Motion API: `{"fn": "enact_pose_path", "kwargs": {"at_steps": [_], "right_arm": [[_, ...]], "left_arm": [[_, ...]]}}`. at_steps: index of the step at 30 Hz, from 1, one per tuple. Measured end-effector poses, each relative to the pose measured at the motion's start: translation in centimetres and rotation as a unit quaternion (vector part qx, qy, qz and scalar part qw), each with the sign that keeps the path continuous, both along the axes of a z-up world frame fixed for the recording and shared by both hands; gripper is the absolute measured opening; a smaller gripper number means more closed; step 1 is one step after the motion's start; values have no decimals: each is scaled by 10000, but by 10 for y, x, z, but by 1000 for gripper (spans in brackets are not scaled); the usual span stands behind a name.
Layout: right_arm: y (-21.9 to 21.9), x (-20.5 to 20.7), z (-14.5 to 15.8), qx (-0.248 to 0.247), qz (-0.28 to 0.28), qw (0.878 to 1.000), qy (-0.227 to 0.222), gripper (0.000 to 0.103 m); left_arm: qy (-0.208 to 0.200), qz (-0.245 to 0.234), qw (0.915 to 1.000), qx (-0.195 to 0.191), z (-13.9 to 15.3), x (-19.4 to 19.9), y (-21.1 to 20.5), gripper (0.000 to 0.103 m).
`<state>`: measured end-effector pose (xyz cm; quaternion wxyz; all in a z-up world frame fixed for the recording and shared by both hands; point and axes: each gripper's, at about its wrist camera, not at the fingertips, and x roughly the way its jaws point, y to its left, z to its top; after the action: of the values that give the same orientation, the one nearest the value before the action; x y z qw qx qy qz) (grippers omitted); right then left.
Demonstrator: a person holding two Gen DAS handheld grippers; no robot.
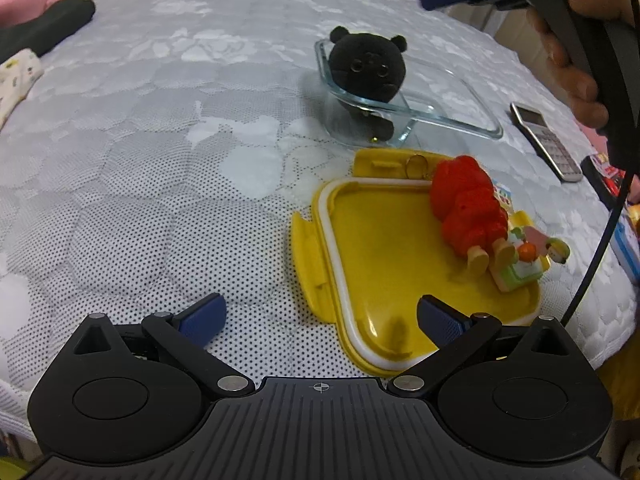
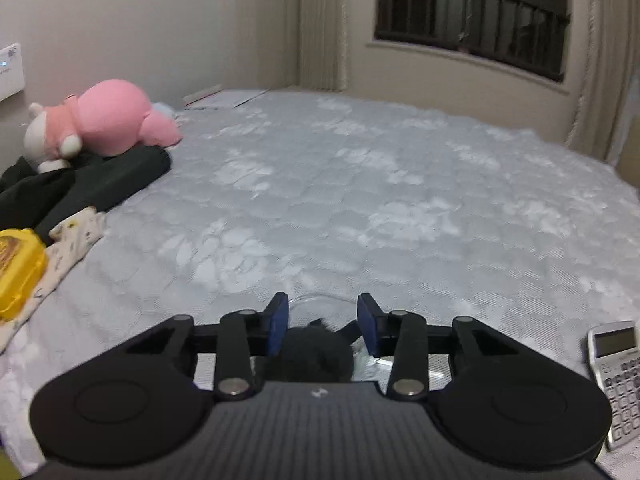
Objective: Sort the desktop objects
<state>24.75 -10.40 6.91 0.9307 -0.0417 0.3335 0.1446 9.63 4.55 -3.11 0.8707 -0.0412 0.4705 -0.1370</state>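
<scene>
Black plush sat in the glass container on a grey quilted mattress, near its right edge. Left gripper spread wide over the yellow lid; right gripper open, above the plush. Beige walls, barred window.

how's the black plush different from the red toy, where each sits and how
The black plush sits upright in the clear glass dish; the red toy lies on its side on the yellow lid. The plush is alone in its dish; the red toy has a small green and white toy touching it at its feet. The plush looks round and fuzzy, the red toy longer and bumpy. Neither is held by a gripper.
</scene>
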Motion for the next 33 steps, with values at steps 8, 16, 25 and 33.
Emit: {"fn": "enact_pose_path", "kwargs": {"at_steps": [8,16,25,33], "right_arm": [[25,-16,-32,-818,688,9943,63,55],[46,-32,-60,-1920,807,9766,-540,48],[16,-21,-22,-818,567,9950,-127,1],[5,-22,-1,-649,534,9965,17,55]], "left_arm": [[14,-10,10000,22,-3,1,2,103],[35,50,10000,9,-1,2,-2,103],[13,-56,10000,39,2,0,-6,103],[-12,-207,9998,71,1,-3,-13,103]]}}
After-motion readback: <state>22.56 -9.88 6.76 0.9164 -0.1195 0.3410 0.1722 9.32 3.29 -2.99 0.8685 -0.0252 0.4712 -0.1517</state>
